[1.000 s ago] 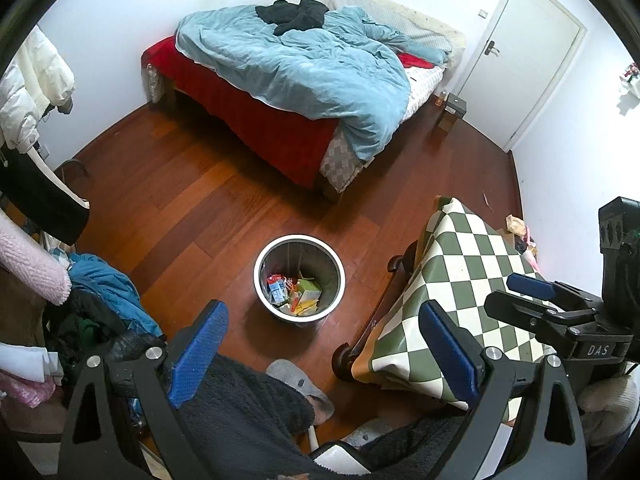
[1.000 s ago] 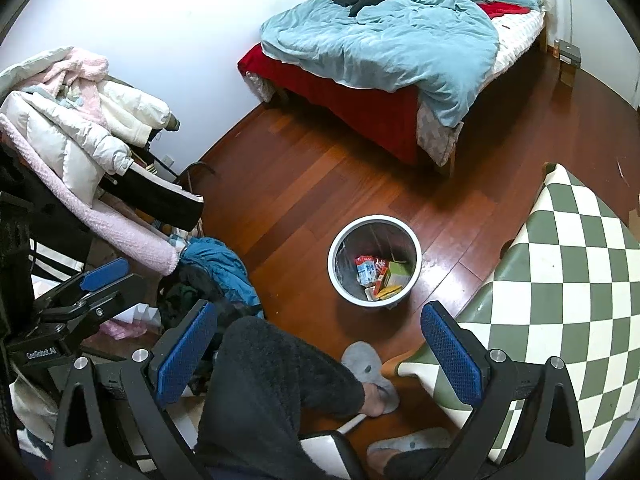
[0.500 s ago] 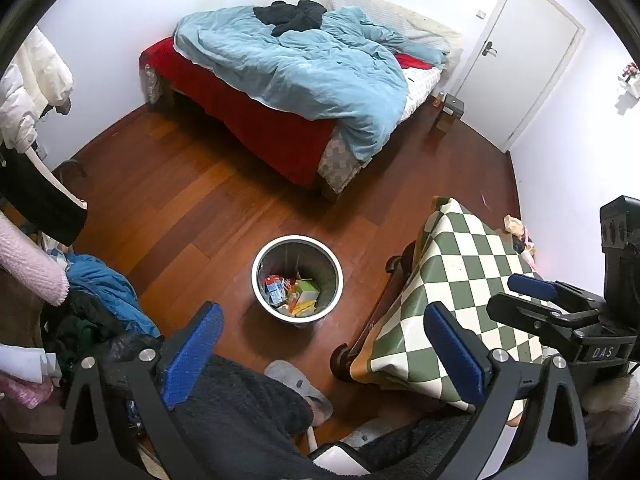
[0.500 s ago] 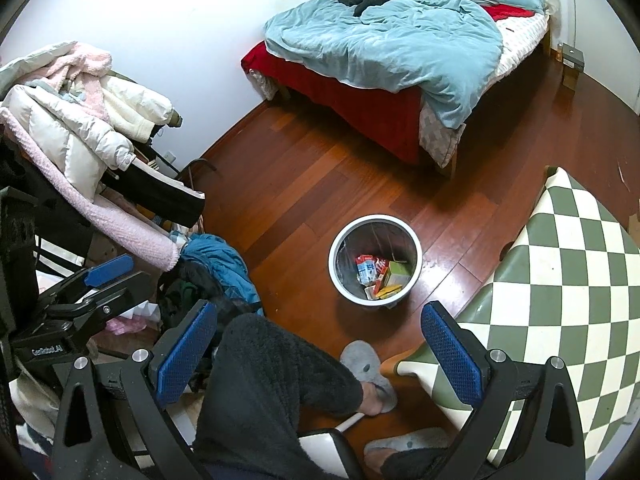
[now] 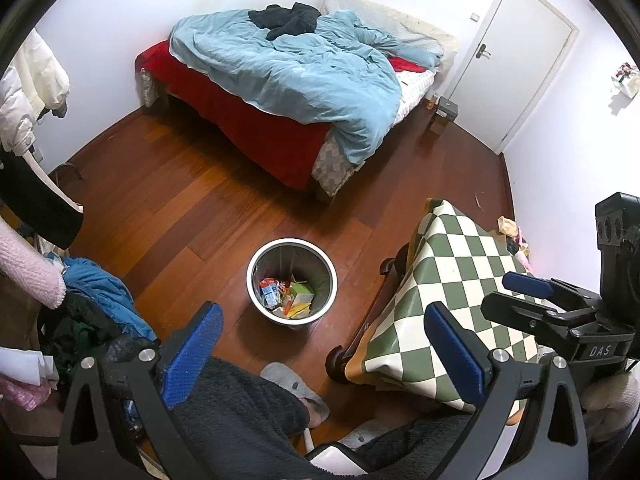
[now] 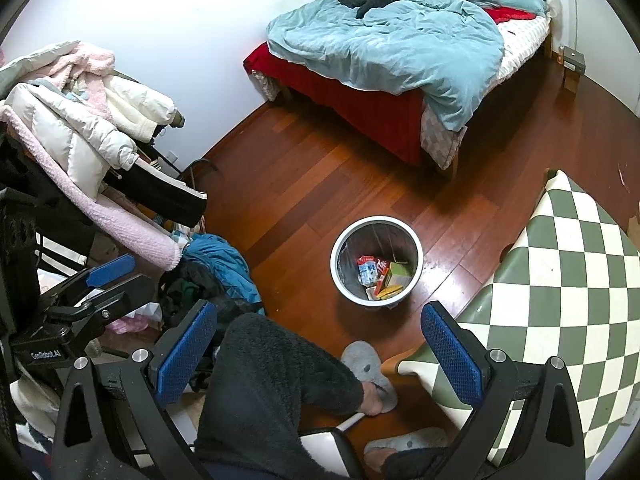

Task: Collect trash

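Note:
A round metal trash bin point(image 5: 256, 276) stands on the wooden floor, seen too in the right wrist view point(image 6: 340, 264). It holds several cartons and wrappers point(image 5: 286, 298) point(image 6: 380, 276). My left gripper point(image 5: 324, 340) is open and empty, held high above the floor on the near side of the bin. My right gripper point(image 6: 320, 344) is open and empty, also high above the floor. It shows at the right of the left wrist view point(image 5: 516, 296). The left gripper shows at the left of the right wrist view point(image 6: 108, 280).
A table with a green checkered cloth point(image 5: 452, 280) point(image 6: 568, 272) stands right of the bin. A bed with a blue duvet point(image 5: 296, 76) is at the back. Piled clothes point(image 6: 80, 148) crowd the left. A person's leg and slipper point(image 6: 368, 368) are below. A door point(image 5: 520, 52) is at the back right.
Both views have shifted only slightly. The grippers stay open and the bin has not moved.

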A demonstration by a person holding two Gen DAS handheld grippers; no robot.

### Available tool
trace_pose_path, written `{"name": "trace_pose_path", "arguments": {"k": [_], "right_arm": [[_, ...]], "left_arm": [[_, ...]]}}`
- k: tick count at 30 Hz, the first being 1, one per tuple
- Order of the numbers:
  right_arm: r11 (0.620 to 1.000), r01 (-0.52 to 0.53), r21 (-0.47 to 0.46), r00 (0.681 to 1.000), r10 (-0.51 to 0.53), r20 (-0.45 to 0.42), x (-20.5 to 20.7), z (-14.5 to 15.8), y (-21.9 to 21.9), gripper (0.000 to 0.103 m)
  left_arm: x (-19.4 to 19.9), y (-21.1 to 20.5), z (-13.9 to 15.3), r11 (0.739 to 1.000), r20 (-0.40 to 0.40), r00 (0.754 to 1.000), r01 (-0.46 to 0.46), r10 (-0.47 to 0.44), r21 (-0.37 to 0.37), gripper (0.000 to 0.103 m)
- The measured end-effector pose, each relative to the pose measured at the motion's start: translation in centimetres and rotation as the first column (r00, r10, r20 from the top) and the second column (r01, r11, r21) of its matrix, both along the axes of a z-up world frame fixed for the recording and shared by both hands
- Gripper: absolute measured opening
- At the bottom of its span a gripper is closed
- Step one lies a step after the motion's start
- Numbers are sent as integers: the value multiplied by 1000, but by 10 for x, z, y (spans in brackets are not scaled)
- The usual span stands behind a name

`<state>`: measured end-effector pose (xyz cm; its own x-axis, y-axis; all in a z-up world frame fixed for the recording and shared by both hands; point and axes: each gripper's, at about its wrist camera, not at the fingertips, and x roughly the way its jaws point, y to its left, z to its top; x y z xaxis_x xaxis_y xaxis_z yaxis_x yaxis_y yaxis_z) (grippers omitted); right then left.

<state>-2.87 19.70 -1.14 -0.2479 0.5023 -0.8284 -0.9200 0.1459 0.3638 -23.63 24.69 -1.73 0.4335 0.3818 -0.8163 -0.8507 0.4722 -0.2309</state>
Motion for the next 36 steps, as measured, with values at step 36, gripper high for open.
{"name": "trace_pose_path", "arguments": {"k": [36], "right_arm": [[1000, -15, 3, 1000, 15, 5, -5, 6, -5, 103]], "left_arm": [[-6, -6, 10, 1000, 34, 999, 4, -5, 21, 103]]}}
